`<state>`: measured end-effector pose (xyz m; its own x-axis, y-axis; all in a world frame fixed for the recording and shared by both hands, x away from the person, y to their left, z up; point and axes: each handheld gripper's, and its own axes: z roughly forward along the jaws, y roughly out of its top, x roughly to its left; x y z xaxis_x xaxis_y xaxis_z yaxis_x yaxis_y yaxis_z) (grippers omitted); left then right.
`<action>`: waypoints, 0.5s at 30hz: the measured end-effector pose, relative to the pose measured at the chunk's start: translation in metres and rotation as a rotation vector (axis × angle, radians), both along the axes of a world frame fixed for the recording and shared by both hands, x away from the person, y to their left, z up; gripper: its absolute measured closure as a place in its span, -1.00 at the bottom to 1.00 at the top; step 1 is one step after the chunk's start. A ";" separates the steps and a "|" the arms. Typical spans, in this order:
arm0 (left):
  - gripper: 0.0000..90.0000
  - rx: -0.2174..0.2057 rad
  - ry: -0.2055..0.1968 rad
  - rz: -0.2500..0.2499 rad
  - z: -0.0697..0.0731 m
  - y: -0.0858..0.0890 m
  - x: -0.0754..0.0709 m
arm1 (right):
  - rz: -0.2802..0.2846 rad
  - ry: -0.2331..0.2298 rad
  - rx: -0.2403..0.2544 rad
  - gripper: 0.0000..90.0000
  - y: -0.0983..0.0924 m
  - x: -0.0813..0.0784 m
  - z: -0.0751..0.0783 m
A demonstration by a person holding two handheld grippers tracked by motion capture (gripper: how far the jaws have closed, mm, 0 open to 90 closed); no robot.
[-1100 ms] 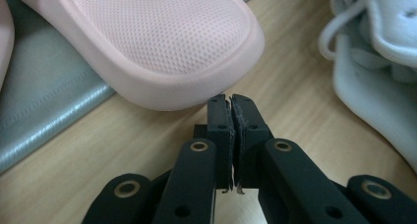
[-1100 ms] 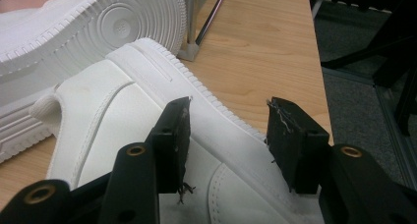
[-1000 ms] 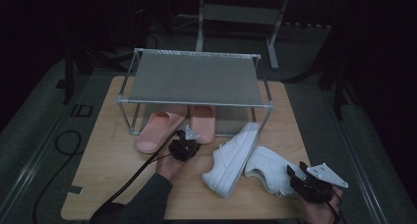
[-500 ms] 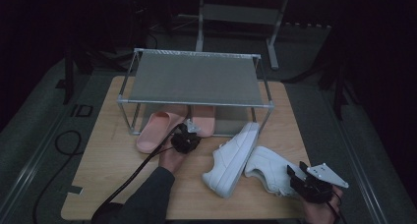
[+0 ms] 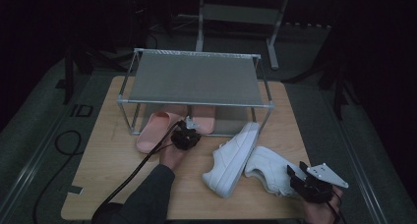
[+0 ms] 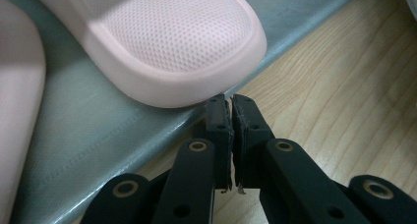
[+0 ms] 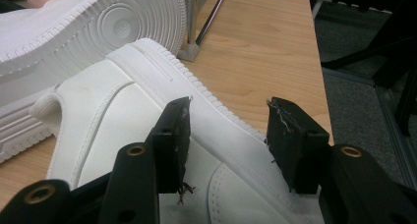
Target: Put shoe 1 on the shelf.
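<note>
My left tongs (image 6: 231, 102) are pressing shut on nothing, tips just below the pink slipper's (image 6: 167, 37) toe on the rack's lower shelf (image 6: 88, 130). My right tongs (image 7: 228, 118) are gaping over the white sneaker (image 7: 123, 116) on the desk (image 7: 255, 42).

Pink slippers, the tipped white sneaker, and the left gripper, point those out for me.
pink slippers (image 5: 156, 130): high view, strap of the nearer one.
tipped white sneaker (image 5: 230, 160): high view, its side panel.
left gripper (image 6: 231, 102): left gripper view, between the shut jaw tips.
</note>
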<state>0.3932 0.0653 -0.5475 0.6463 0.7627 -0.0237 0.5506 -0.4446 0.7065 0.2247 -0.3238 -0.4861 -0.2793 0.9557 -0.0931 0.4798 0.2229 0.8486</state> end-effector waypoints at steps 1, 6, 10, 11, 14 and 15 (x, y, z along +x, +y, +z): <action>0.90 -0.003 0.000 -0.003 0.001 0.000 -0.001 | 0.000 0.000 0.001 0.13 0.000 0.000 0.000; 0.87 0.016 -0.018 -0.036 0.013 0.002 -0.010 | 0.002 0.000 0.001 0.13 0.000 0.000 0.000; 0.86 0.027 -0.039 -0.054 0.024 0.009 -0.022 | 0.003 0.001 0.000 0.13 0.000 0.000 0.000; 0.85 0.032 -0.044 -0.056 0.027 0.012 -0.025 | 0.003 0.001 0.000 0.13 0.000 0.000 0.000; 0.85 0.034 -0.057 -0.052 0.034 0.025 -0.036 | 0.003 0.002 -0.001 0.13 0.000 0.000 0.000; 0.85 0.034 -0.065 -0.045 0.037 0.029 -0.040 | 0.003 0.002 0.000 0.13 0.000 0.000 0.000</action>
<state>0.3535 0.0944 -0.5106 0.6795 0.7323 0.0447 0.4829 -0.4924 0.7241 0.2245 -0.3240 -0.4858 -0.2820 0.9549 -0.0929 0.4810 0.2245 0.8475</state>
